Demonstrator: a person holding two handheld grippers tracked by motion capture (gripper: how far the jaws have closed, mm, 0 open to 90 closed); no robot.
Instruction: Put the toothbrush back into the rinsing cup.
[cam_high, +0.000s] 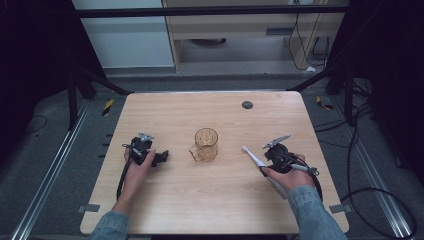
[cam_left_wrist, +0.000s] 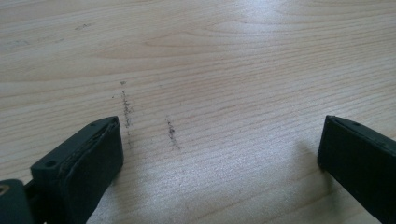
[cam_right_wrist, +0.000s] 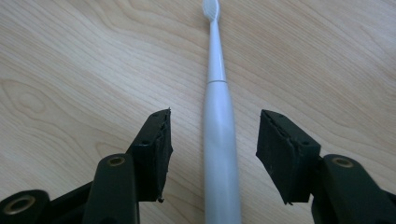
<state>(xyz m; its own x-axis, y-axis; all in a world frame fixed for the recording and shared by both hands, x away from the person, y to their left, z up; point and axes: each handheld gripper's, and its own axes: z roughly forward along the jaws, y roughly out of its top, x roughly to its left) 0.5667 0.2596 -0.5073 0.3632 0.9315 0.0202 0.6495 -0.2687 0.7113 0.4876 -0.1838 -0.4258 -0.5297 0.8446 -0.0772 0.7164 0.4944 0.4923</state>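
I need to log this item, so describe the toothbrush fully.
The toothbrush is white, seemingly plastic: a thick smooth handle, a seam, then a thin neck ending in a small bristled head. It lies flat on the wooden table, right of the amber glass mug, head pointing away from the person. The right gripper straddles its handle, jaws apart with a gap on each side, not pressing it.

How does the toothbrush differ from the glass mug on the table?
The toothbrush is white and opaque; the mug is amber and see-through. The toothbrush is long and thin and lies flat, while the mug is squat and stands upright with its mouth up. The toothbrush lies between the right gripper's open jaws; the mug stands apart from both grippers. Both rest on the wooden table.
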